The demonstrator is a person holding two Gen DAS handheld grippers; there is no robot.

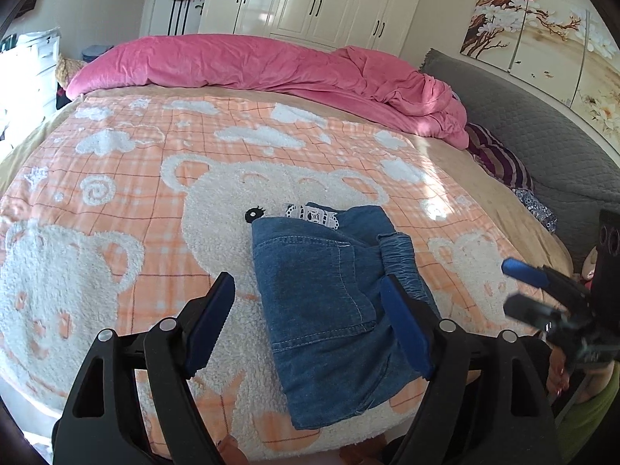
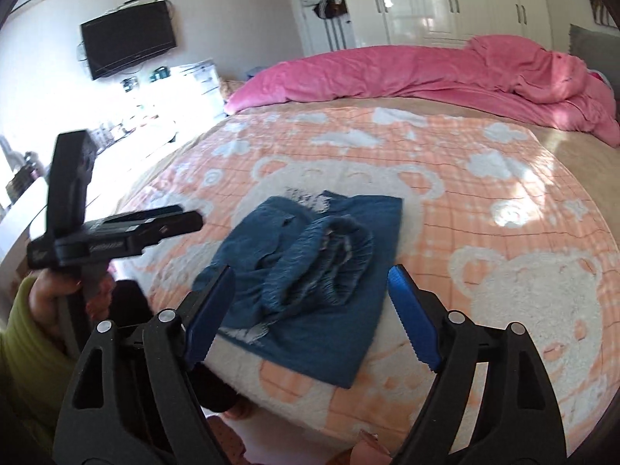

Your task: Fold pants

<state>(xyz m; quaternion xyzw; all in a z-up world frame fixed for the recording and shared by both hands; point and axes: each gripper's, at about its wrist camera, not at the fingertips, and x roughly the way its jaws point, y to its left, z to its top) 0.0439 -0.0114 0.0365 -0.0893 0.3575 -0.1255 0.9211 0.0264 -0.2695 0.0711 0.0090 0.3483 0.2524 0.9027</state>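
Most of the folding looks done: the denim pants (image 1: pixel 333 302) lie in a compact bundle on the bear blanket (image 1: pixel 116 201), elastic waistband (image 2: pixel 329 259) bunched on top, while the left gripper (image 1: pixel 308 321) and right gripper (image 2: pixel 310 310) gape wide, holding nothing.

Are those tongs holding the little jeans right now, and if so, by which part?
No. Both the left tongs and the right tongs are open and hold nothing. The folded jeans lie loose on the bear blanket.

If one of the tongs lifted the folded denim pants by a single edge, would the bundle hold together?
Probably not: the pants are soft, loosely stacked layers, so they would likely droop and unfold. The gathered waistband bulges on top and may slide off. The fleecy blanket would likely resist pushing.
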